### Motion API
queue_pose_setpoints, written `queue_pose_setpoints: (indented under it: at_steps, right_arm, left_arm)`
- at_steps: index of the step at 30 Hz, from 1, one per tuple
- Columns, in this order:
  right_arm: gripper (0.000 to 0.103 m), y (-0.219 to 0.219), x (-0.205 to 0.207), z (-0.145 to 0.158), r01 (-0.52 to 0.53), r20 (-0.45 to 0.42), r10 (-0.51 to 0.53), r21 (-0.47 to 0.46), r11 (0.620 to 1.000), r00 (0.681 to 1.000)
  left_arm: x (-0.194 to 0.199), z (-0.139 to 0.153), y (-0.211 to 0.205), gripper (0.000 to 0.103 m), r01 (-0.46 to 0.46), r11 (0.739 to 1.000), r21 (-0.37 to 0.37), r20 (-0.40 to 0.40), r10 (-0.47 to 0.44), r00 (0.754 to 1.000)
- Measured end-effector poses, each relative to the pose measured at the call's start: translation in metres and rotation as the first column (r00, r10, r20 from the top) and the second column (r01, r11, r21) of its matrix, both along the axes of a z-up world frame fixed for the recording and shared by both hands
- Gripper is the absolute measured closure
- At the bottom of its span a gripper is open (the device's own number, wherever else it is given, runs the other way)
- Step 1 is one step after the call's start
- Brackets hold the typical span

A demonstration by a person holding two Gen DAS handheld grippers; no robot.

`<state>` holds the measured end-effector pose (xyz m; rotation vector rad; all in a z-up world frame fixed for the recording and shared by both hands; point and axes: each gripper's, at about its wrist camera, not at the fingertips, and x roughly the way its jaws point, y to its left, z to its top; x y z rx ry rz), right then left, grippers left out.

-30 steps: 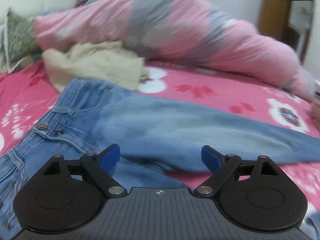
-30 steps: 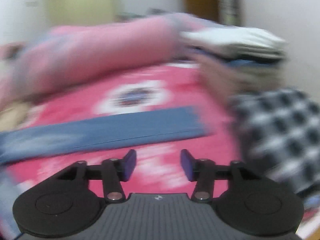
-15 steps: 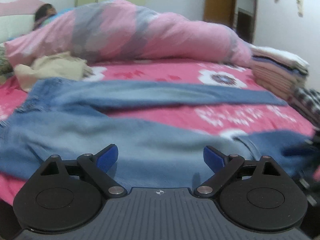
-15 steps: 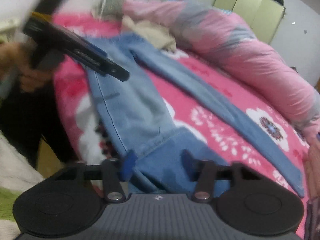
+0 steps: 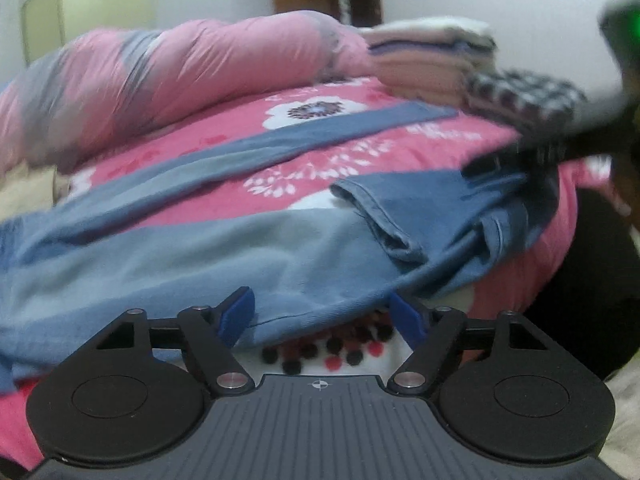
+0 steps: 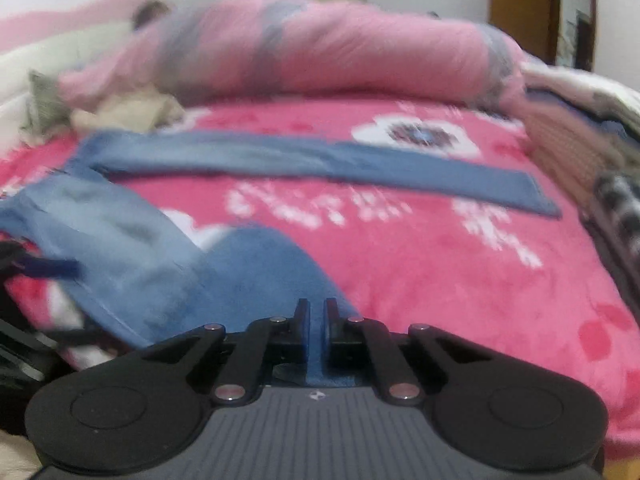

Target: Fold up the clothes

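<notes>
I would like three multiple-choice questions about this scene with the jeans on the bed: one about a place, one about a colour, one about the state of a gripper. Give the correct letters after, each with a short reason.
1. Where does the far leg of the jeans lie?
A. flat on the pink bedspread
B. on the stack of folded clothes
C. on the floor

2. What colour are the pads of the left gripper?
A. red
B. blue
C. yellow

3. What is the state of the right gripper?
A. wide open, holding nothing
B. shut on a pillow
C. shut on the denim

Answers:
1 A: the leg stretches across the bedspread, short of the folded stack.
2 B: both pads are blue.
3 C: blue denim sits pinched between the nearly closed fingers.
</notes>
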<state>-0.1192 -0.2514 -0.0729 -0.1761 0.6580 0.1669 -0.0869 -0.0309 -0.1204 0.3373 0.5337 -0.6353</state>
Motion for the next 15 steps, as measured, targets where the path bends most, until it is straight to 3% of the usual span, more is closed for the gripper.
queue_pose_setpoints:
  at_steps: [1, 4, 5, 12, 13, 15]
  right_arm:
    - [0.092, 0.004, -0.002, 0.002, -0.029, 0.008, 0.029, -0.001, 1.000, 1.000]
    - [0.063, 0.015, -0.007, 0.006, -0.115, 0.032, 0.115, -0.006, 0.993, 0.993]
    - [0.060, 0.021, -0.007, 0.006, -0.147, 0.028, 0.148, -0.020, 0.989, 0.989]
    - [0.059, 0.044, 0.022, -0.018, -0.230, -0.122, 0.230, 0.014, 0.973, 0.965]
    - [0.061, 0.044, 0.023, -0.018, -0.230, -0.128, 0.231, 0.023, 0.973, 0.965]
    - [0.079, 0.039, 0.020, -0.014, -0.212, -0.118, 0.214, 0.030, 0.977, 0.970]
  left_arm:
    - [-0.002, -0.003, -0.004, 0.031, 0.004, 1.000, 0.019, 0.012, -0.004, 1.000]
    - [-0.006, -0.009, -0.010, 0.038, 0.005, 0.999, 0.053, 0.023, -0.006, 1.000]
    - [-0.007, -0.010, -0.011, 0.040, 0.003, 0.998, 0.061, 0.022, -0.004, 1.000]
    - [-0.008, -0.011, -0.006, 0.051, -0.027, 0.999, 0.031, -0.015, 0.028, 1.000]
    - [-0.008, -0.011, -0.006, 0.052, -0.027, 0.999, 0.030, -0.013, 0.027, 1.000]
    - [-0.009, -0.011, -0.006, 0.053, -0.024, 0.999, 0.036, -0.005, 0.025, 1.000]
